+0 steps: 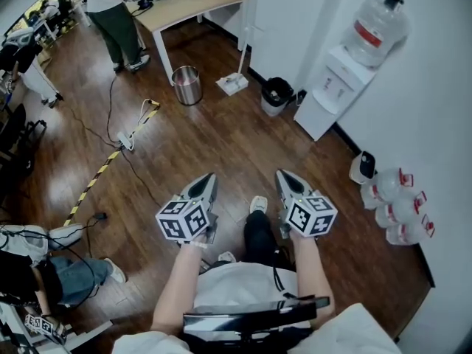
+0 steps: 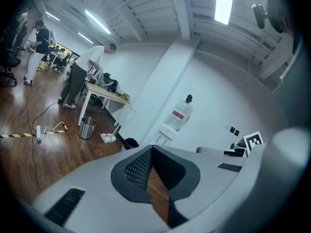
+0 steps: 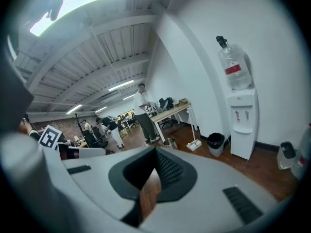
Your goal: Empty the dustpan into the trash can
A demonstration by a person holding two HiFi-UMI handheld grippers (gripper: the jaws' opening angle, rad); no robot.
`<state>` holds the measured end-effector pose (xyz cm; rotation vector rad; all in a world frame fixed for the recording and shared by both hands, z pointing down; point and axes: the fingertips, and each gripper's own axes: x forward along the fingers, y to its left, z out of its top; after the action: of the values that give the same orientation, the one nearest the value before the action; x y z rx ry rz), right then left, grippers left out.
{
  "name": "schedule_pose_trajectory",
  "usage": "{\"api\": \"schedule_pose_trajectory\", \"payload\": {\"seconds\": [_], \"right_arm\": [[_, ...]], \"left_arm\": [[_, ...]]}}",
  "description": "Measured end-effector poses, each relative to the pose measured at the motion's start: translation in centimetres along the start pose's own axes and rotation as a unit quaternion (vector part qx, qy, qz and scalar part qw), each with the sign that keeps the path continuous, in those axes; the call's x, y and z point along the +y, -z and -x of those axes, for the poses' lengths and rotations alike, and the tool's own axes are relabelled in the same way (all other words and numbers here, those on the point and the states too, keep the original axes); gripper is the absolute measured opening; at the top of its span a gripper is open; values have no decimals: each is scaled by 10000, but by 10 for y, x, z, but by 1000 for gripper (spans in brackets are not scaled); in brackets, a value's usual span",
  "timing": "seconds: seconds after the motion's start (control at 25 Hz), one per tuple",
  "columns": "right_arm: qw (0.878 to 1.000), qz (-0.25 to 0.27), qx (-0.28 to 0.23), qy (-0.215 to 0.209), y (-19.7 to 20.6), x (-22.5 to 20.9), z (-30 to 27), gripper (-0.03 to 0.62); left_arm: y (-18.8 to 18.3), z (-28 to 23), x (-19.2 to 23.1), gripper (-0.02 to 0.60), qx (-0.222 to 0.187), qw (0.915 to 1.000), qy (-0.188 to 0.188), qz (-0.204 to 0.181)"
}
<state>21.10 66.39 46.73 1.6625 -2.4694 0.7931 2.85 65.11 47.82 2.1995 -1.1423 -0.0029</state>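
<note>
1. Head view: the dustpan [image 1: 232, 84] stands on the wooden floor near the wall, well apart from the person. It sits between a steel bin [image 1: 186, 85] and a black bin [image 1: 276, 94].
2. It looks like a white plastic pan with a long, thin, upright handle. It is probably light and stiff, and the smooth handle may twist in a narrow pinch.
3. I would take hold on the handle, fairly low, and keep the pan level while carrying it. Whether it holds any sweepings is too small to tell.
4. The left tool [image 1: 209, 178] and the right tool [image 1: 283, 175] each have their jaws pressed together at the tips. Nothing is between them, and only floor shows behind.
5. Count: one dustpan, two tools and two bins, either of which could be the trash can.
</note>
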Motion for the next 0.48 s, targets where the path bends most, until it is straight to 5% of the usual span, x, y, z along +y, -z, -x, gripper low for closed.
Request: {"api": "schedule_pose_trajectory", "payload": {"seconds": [0.48], "right_arm": [[9969,384,181,-663,-123,-91,-179,9]], "left_arm": [[-109,-167,51,-12,-292,9980,-567,54]]}}
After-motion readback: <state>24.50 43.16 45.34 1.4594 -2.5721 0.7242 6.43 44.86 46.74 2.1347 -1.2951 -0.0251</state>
